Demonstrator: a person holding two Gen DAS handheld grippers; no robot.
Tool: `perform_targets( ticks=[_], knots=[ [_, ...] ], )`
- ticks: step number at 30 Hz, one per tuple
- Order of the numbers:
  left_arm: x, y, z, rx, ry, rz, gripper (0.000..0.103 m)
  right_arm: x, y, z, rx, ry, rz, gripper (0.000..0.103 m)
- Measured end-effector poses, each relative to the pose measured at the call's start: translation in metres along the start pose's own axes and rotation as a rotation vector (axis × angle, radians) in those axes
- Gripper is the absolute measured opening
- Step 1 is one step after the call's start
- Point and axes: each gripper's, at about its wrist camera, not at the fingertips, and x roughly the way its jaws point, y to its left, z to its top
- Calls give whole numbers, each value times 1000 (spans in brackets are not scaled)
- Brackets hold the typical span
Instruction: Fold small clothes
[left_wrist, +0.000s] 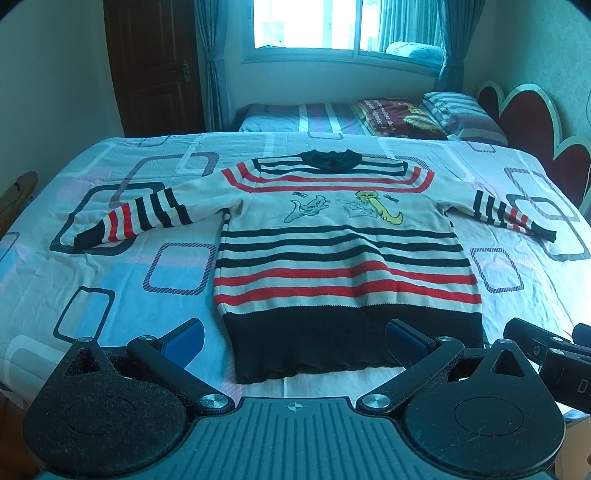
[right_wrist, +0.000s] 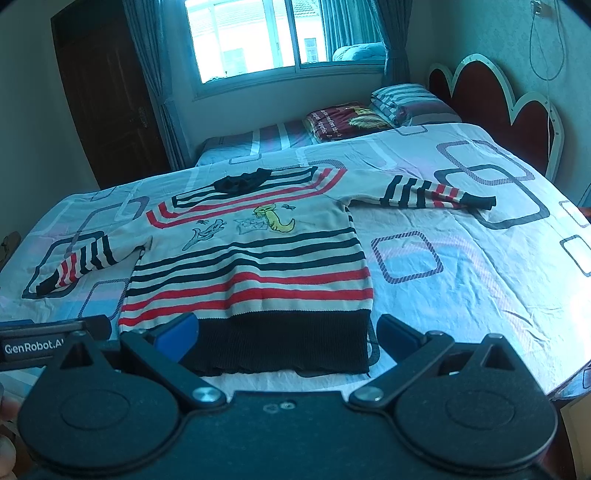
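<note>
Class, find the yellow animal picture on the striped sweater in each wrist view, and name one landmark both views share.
Left wrist: the yellow animal picture sits right of centre, on the sweater chest.
Right wrist: the same picture sits left of centre, in the upper half.
Shared landmark: the sweater's black collar, just beyond the picture.

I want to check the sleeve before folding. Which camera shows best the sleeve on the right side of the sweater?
The right wrist view: that sleeve lies fully visible there, stretched out flat to its dark cuff. In the left wrist view the same sleeve sits near the picture's edge, smaller and foreshortened.
</note>
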Motion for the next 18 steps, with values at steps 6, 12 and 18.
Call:
perform_targets(
  ticks=[6, 12, 18],
  knots=[
    [4, 1, 0, 2, 1, 6, 103, 5, 2, 0, -1, 6, -1, 102],
    [10, 3, 2, -8, -5, 0, 103, 10, 3, 0, -1, 9, -4, 102],
    [14, 3, 7, -39, -8, -32, 103, 10, 2, 0, -2, 10, -3, 102]
  ],
)
